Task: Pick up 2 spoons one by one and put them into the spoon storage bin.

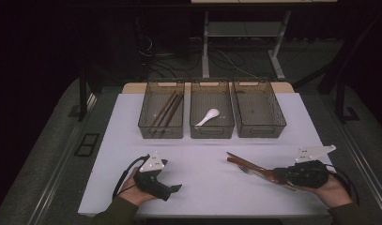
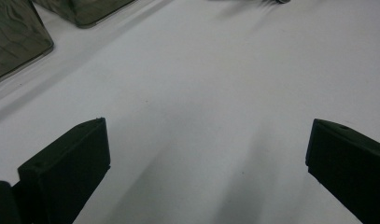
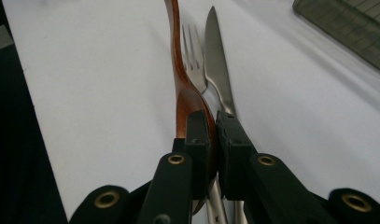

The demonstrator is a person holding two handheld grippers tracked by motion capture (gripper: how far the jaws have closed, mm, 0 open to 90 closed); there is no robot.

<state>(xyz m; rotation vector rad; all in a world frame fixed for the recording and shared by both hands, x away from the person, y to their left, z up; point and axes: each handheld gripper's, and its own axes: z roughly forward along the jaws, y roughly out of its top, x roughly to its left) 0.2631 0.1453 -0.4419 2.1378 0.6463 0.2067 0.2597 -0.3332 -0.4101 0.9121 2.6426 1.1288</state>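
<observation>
Three smoky translucent plastic bins sit in a row at the far side of the white worktop (image 1: pixel 202 154). Landmark: middle bin (image 1: pixel 211 116). It holds one white spoon (image 1: pixel 208 117), bowl end toward the far rim. The left bin (image 1: pixel 161 116), just beside it, holds several brown wooden chopsticks (image 1: pixel 168 109) lying lengthwise. The right bin (image 1: pixel 258 114), just on the other side, contents not discernible.

Worktop matte, smooth; dark carpeted floor around it, a metal-legged desk frame (image 1: pixel 240 42) beyond the bins.

Right tool (image 3: pixel 211 126), nearer than the middle bin and to its right: jaws clamped on a glossy reddish-brown wooden spoon (image 3: pixel 178 79), held edge-on. A steel fork (image 3: pixel 193 56) and steel knife (image 3: pixel 218 60) run alongside it, passing between or under the jaws; whether they are gripped too, cannot tell.

Left tool (image 1: pixel 172 190), nearer than the middle bin and to its left: jaws spread wide, nothing between them.
</observation>
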